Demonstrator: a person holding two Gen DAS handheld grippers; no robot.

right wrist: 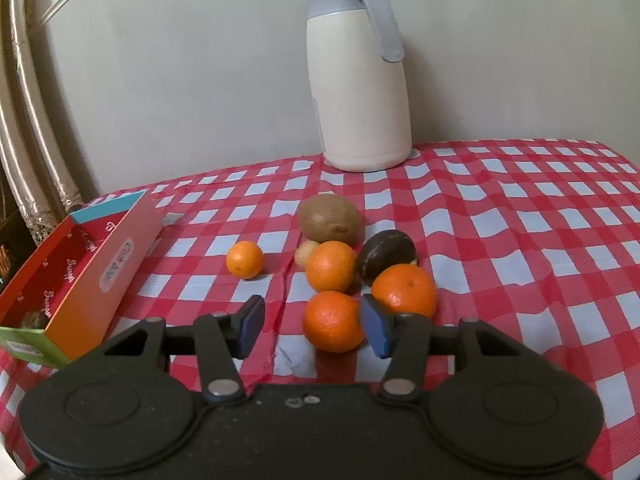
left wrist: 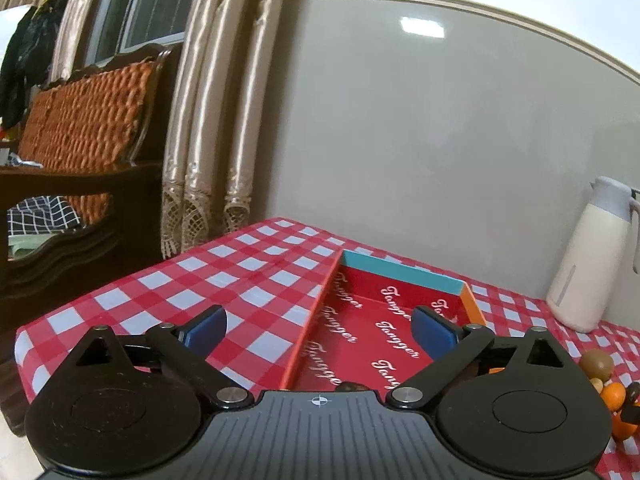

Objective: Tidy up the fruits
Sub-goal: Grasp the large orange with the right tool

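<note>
Left of the fruit cluster (right wrist: pixel 348 264), checked cloth (right wrist: pixel 520 240) lies bare up to the red box (right wrist: pixel 100 272). Behind the cluster the white jug (right wrist: pixel 360 92) blocks the wall side; rightward the cloth is open.

Both tools share one build. The left gripper (left wrist: pixel 316 326) has a ribbed dark-grey body with a small white crosshair mark, two round black discs, black linkage arms on silver pivot screws, and blue finger pads (left wrist: pixel 206 326). The right gripper (right wrist: pixel 312 326) matches, with blue pads (right wrist: pixel 251 322).
</note>
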